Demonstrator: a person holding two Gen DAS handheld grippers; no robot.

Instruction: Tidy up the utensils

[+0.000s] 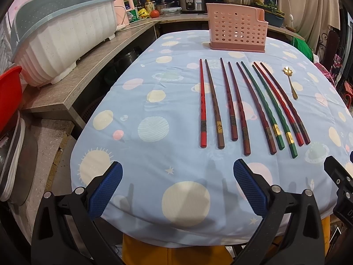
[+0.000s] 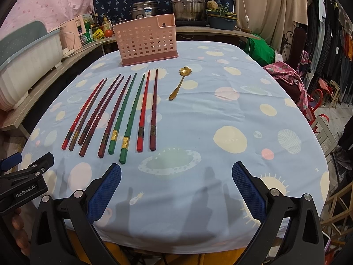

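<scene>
Both tools, left tool [image 1: 177, 172] and right tool [image 2: 176, 172], hang spread apart, empty. Chopsticks [image 1: 247, 106] lie rowed beside the gold spoon [image 1: 290, 84], before the pink holder [image 1: 237, 25]. Light, stiff, probably slick—pinch mid-shaft.

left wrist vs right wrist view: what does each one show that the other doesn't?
Left wrist only: a red basin at the left edge and the floor beside the bench.

Right wrist only: hanging clothes and a red stool to the right.

Both: nine chopsticks, gold spoon, pink holder, dish rack, both open hand-held grippers: left, right.
</scene>
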